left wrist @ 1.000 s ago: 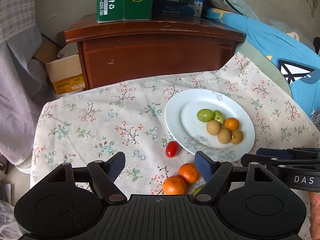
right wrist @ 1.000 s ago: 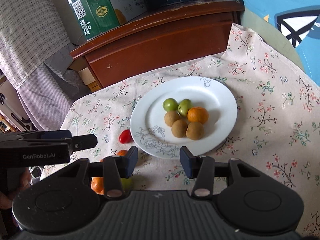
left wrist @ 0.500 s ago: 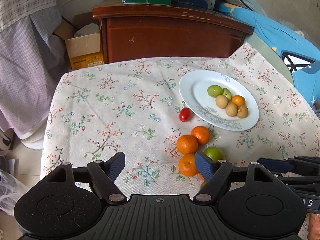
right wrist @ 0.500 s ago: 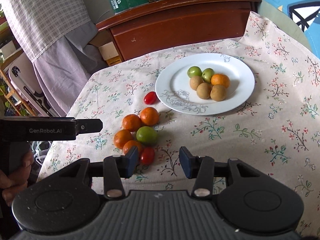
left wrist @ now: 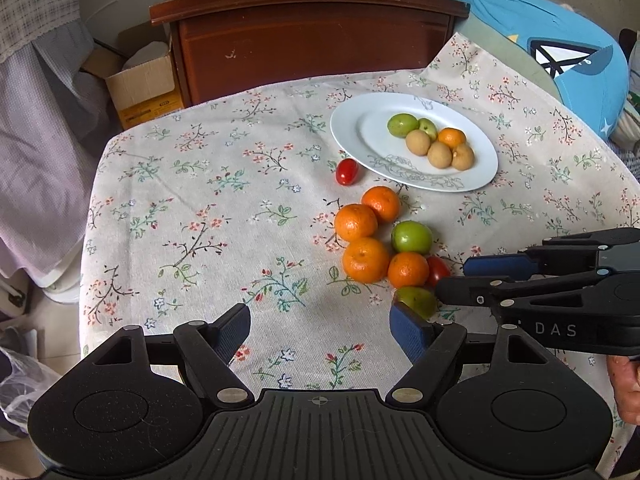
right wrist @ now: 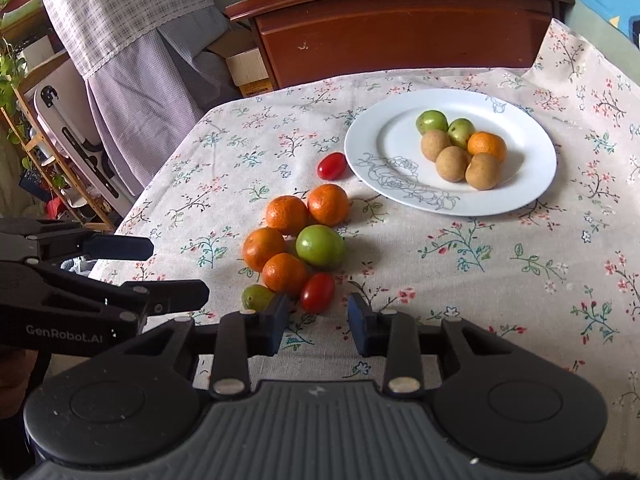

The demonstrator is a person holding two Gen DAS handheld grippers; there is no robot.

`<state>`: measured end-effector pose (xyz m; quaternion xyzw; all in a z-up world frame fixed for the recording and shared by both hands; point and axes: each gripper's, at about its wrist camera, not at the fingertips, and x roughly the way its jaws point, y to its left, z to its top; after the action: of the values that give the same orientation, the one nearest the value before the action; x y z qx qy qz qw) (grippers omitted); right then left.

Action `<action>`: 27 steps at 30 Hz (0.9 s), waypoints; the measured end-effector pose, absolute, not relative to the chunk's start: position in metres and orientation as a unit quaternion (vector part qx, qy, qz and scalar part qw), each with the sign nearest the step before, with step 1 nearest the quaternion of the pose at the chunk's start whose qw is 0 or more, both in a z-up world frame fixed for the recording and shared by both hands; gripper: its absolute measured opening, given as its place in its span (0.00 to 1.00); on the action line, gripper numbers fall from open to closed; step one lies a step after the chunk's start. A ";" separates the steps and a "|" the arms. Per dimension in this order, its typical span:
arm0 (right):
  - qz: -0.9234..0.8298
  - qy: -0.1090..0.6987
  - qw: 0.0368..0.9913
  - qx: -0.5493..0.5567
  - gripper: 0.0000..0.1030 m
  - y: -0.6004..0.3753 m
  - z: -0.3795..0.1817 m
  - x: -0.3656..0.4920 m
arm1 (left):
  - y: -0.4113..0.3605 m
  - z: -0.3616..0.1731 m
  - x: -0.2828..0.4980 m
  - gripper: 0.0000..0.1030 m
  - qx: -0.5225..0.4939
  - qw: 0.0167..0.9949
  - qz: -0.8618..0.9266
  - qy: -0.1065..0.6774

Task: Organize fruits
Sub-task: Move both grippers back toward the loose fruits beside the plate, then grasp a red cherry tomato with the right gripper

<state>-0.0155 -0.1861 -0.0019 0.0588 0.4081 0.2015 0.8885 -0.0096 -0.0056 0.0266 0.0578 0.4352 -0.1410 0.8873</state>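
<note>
Four glossy oranges [right wrist: 286, 215] cluster around one green fruit [right wrist: 320, 246].

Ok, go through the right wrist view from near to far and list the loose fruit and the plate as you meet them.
Small green fruit and near cherry tomato → large green fruit → far pair of oranges → far cherry tomato → white plate.

Two wrist views angled down from the near table edge, sharing plate [left wrist: 348, 136] and loose fruit pile [right wrist: 296, 240].
</note>
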 end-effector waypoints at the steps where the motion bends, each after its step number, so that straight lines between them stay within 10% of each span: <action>1: 0.201 0.407 0.889 0.058 0.33 -0.185 -0.003 -0.014 | -0.006 0.026 -0.010 0.76 0.059 0.887 -0.143 0.436; 27: 0.136 0.413 0.894 0.107 0.18 -0.214 0.000 -0.003 | -0.042 0.009 -0.009 0.72 0.048 0.880 -0.203 0.426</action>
<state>-0.0027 -0.2144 -0.0001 0.1073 0.4128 0.1362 0.8942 -0.0088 -0.0420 0.0088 0.0482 0.4259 -0.2026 0.8805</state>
